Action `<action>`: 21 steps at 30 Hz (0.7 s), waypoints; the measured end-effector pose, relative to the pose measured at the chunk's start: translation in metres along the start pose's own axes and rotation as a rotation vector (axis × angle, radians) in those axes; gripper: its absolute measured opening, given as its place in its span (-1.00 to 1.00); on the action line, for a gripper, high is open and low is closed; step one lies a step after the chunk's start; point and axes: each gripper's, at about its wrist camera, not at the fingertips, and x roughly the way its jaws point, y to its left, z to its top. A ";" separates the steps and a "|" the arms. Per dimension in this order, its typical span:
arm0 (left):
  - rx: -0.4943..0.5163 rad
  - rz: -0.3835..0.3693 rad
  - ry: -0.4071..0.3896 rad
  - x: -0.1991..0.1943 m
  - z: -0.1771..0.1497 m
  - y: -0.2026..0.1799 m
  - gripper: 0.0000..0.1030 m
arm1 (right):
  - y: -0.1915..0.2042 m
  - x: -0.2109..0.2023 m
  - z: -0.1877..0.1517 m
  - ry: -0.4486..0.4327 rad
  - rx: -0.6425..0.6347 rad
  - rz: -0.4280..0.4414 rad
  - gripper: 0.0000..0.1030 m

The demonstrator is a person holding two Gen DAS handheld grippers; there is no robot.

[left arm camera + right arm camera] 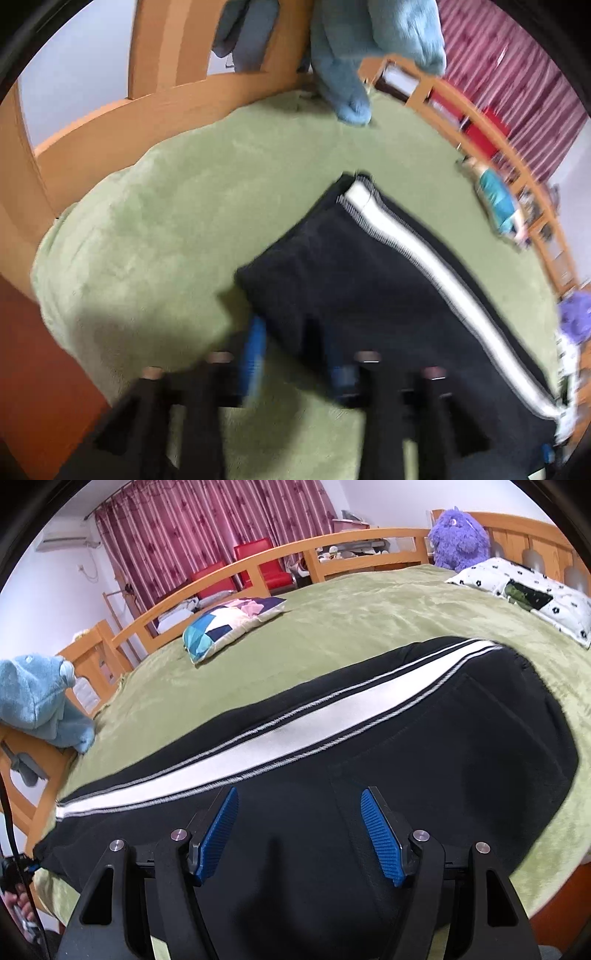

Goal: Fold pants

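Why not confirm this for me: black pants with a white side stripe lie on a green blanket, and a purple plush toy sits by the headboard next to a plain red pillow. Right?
One slip: the pillow is white with small black marks, not plain red, as the right wrist view shows. The black pants, green blanket and purple plush toy are as stated.

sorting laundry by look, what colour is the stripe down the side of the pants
White, edged with thin grey lines, on black pants; the stripe shows best in the right wrist view.
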 end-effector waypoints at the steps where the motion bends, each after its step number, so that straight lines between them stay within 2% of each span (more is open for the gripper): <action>1: 0.019 0.027 -0.004 -0.002 -0.002 -0.004 -0.13 | -0.003 -0.006 0.001 -0.003 -0.015 -0.023 0.32; 4: 0.097 0.066 -0.041 -0.012 -0.011 -0.025 -0.03 | -0.015 -0.023 0.007 -0.019 -0.049 -0.091 0.33; 5: 0.115 0.067 -0.046 -0.015 -0.013 -0.032 0.13 | -0.023 -0.029 0.010 -0.021 -0.060 -0.112 0.36; 6: 0.141 0.057 -0.052 -0.019 -0.015 -0.044 0.21 | -0.029 -0.033 0.012 -0.022 -0.066 -0.130 0.38; 11: 0.239 -0.037 -0.058 -0.029 -0.026 -0.104 0.21 | -0.092 -0.052 0.027 -0.011 -0.019 -0.259 0.42; 13: 0.273 -0.057 -0.070 -0.032 -0.031 -0.125 0.21 | -0.119 -0.053 0.033 0.002 0.041 -0.274 0.43; 16: 0.316 -0.082 -0.122 -0.043 -0.043 -0.159 0.21 | -0.164 -0.038 0.038 0.056 0.146 -0.224 0.44; 20: 0.386 -0.137 -0.097 -0.049 -0.055 -0.199 0.21 | -0.203 -0.007 0.033 0.141 0.256 -0.132 0.46; 21: 0.392 -0.146 -0.092 -0.050 -0.056 -0.206 0.21 | -0.216 0.003 0.031 0.149 0.310 -0.069 0.47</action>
